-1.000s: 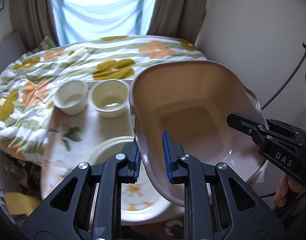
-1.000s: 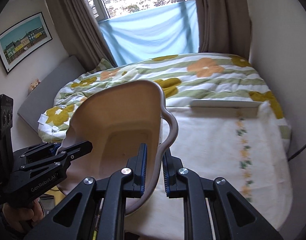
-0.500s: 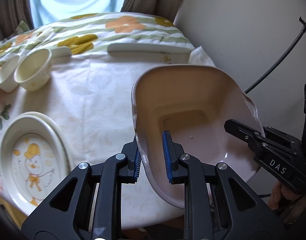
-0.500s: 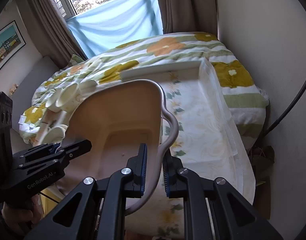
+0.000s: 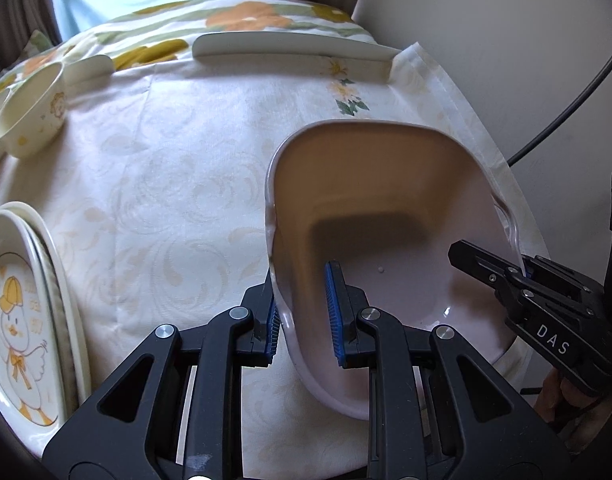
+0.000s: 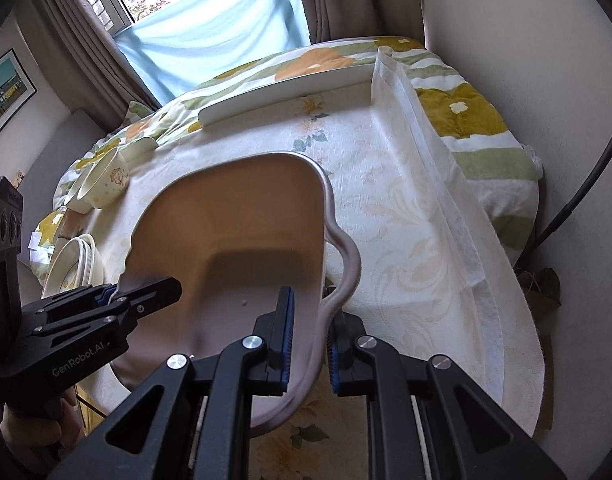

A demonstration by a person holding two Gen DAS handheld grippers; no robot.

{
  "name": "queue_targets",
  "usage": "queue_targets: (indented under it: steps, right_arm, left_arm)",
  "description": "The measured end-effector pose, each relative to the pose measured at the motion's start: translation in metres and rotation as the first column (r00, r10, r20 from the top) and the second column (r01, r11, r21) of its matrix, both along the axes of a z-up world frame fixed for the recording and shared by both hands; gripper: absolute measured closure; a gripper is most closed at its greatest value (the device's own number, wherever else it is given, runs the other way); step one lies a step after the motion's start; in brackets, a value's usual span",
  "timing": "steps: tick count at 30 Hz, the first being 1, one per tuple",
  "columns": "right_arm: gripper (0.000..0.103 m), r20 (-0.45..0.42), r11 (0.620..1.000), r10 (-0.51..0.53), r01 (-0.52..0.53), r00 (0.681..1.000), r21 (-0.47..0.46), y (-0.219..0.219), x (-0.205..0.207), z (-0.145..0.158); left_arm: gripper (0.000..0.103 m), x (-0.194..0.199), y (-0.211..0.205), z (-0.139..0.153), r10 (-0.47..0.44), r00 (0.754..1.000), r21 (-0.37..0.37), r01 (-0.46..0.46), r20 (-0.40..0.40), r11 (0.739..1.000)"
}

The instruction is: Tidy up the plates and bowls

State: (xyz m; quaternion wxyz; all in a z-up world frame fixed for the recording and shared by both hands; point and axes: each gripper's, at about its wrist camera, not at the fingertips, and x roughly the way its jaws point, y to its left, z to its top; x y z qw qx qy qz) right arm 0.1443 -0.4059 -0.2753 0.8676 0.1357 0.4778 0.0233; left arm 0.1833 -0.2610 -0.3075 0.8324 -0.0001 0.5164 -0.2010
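Note:
Both grippers hold a large beige plastic basin (image 5: 385, 208) by opposite rims over the table's right part. My left gripper (image 5: 304, 316) is shut on its left rim. My right gripper (image 6: 309, 340) is shut on its right rim by the handle, and also shows in the left wrist view (image 5: 521, 276). The basin (image 6: 246, 232) is empty and tilts toward me. Stacked duck-print plates (image 5: 22, 320) lie at the table's left edge. A small cream bowl (image 5: 30, 120) stands at the far left, also seen in the right wrist view (image 6: 104, 186).
The table carries a pale floral cloth (image 5: 166, 184). A long white plate (image 5: 290, 46) lies at its far edge against a flowered quilt (image 5: 242, 20). A white wall (image 5: 505, 60) and a black cable (image 5: 577, 92) stand to the right.
The basin has come down and to the right over the tablecloth, both grippers still clamped on it. The bowls and plates have slid toward the left of the views.

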Motion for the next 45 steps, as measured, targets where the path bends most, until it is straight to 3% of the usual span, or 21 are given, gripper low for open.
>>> queue_targets:
  steps: [7,11,15,17,19,20,28,35,38,40,41,42,45]
  right_arm:
    - [0.086,-0.034,0.994,-0.043,0.046,0.998,0.098,-0.011,0.005,-0.009]
    - [0.055,-0.03,0.987,-0.058,0.062,0.998,0.147,-0.012,0.006,-0.012]
    - [0.053,-0.039,0.981,-0.082,0.087,0.996,0.175,-0.012,0.006,-0.014]
    - [0.053,-0.044,0.977,-0.087,0.094,0.995,0.19,-0.013,0.006,-0.015]
    - [0.053,-0.045,0.974,-0.092,0.099,0.995,0.202,-0.012,0.005,-0.015]
    - [0.053,-0.044,0.973,-0.093,0.101,0.995,0.206,-0.012,0.005,-0.015]
    - [0.053,0.005,0.98,-0.118,0.116,0.993,0.164,-0.02,-0.007,0.008]
    - [0.053,0.086,0.994,-0.093,0.088,0.992,0.059,-0.021,-0.021,0.071]
    - [0.053,0.163,0.999,-0.031,0.024,0.986,0.046,-0.007,-0.016,0.108]
    - [0.035,0.218,0.999,0.02,-0.025,0.976,0.019,0.011,-0.008,0.133]
    - [0.011,0.248,0.999,0.039,-0.044,0.968,0.012,0.02,-0.004,0.144]
    - [0.0,0.287,0.998,0.06,-0.067,0.956,0.016,0.03,0.001,0.154]
    - [0.0,0.331,0.991,0.102,-0.125,0.938,0.048,0.057,0.021,0.172]
  left_arm:
    - [0.085,0.002,-0.009,-0.01,0.0,0.999,0.027,0.002,-0.043,1.0]
    - [0.084,0.002,-0.015,-0.012,-0.011,0.999,0.06,0.013,-0.038,0.998]
    - [0.079,0.002,-0.02,-0.017,-0.027,0.998,0.085,0.031,-0.049,0.996]
    - [0.069,0.001,-0.022,-0.017,-0.033,0.998,0.082,0.037,-0.045,0.996]
    - [0.022,0.0,-0.023,-0.016,-0.028,0.999,0.089,0.03,-0.03,0.996]
    - [0.018,-0.002,-0.021,-0.014,-0.02,1.0,0.085,0.021,-0.011,0.996]
    - [0.018,-0.009,-0.009,-0.002,-0.002,1.0,0.096,0.002,-0.002,0.995]
    - [0.018,-0.035,0.029,0.057,0.035,0.998,0.1,-0.04,0.056,0.994]
    - [0.018,-0.046,0.059,0.104,0.086,0.984,0.101,-0.103,0.154,0.99]
    - [0.011,-0.051,0.079,0.134,0.127,0.966,0.092,-0.151,0.227,0.984]
    - [0.005,-0.049,0.089,0.149,0.15,0.953,0.086,-0.178,0.264,0.98]
    - [0.0,-0.048,0.102,0.163,0.175,0.937,0.078,-0.207,0.302,0.975]
    - [0.0,-0.032,0.128,0.184,0.213,0.914,0.052,-0.246,0.345,0.968]
